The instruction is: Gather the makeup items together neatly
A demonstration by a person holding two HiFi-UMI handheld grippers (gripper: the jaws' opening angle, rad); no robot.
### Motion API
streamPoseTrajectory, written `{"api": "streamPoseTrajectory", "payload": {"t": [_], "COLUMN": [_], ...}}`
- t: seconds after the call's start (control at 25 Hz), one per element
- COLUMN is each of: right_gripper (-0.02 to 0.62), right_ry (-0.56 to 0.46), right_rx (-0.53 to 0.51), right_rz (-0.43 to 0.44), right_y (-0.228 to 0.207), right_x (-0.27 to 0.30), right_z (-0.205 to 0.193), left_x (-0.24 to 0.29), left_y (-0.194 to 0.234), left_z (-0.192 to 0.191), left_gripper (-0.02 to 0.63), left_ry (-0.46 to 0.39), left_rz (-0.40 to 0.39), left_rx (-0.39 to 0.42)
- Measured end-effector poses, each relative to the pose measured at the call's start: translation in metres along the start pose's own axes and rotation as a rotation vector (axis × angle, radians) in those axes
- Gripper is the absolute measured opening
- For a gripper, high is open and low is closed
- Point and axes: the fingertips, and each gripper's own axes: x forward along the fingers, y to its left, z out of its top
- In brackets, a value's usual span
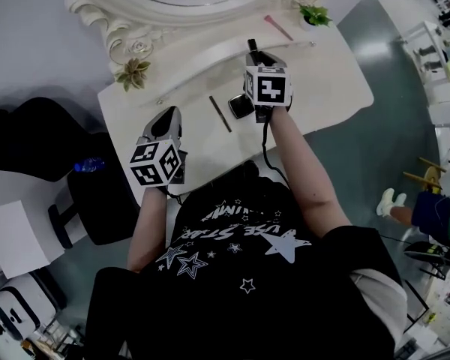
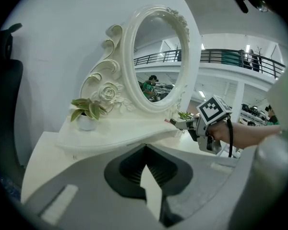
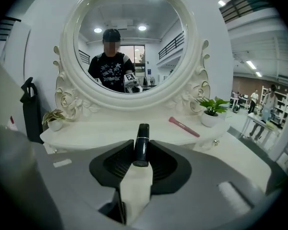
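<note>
1. Your right gripper [image 3: 141, 153] has its jaws drawn in on a black lipstick tube [image 3: 142, 144]. The tube stands clamped between the two dark pads. Its near end is seated at the middle of the jaws and its far end pokes out past the tips toward the mirror [image 3: 129, 42].
2. In the head view, the right gripper [image 1: 256, 57] is held over the far part of the white vanity table [image 1: 337, 88], at the edge of the raised shelf. The tube's tip [image 1: 251, 45] shows just beyond the jaws.
3. Your left gripper [image 2: 145, 150] has its jaws brought right together, tip to tip, with nothing between them.
4. In the head view, the left gripper [image 1: 166, 122] hangs over the table's near left part, well apart from the right one.
5. A thin dark pencil [image 1: 220, 113] lies flat on the tabletop between your two grippers, nearer the right one.
6. A dark compact [image 1: 240, 106] lies just beside the right gripper's body, on its left. You cannot tell whether the two touch.
7. A pink brush [image 3: 184, 126] lies on the shelf ahead and to the right of the right gripper's jaws, near a small potted plant [image 3: 211, 110].
8. A second potted plant [image 2: 88, 111] stands at the shelf's left end, ahead and to the left of the left gripper's jaws.
</note>
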Motion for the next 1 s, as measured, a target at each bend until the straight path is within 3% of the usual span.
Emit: {"api": "streamPoseTrajectory", "payload": {"t": [0.6, 1.0], "right_gripper": [0.129, 0.129], "right_ry": [0.077, 0.166], "right_rx": [-0.086, -0.120], "right_rz": [0.065, 0.156], "right_y": [-0.092, -0.099], "right_x": [-0.016, -0.006], "right_z": [-0.072, -0.127], "left_x": [0.032, 0.036], "left_y": [-0.068, -0.090], "left_z": [-0.031, -0.058], "left_gripper": [0.002, 0.002], "left_ry": [0.034, 0.069], "left_rz": [0.055, 0.124], "left_rx": [-0.006, -0.032]}}
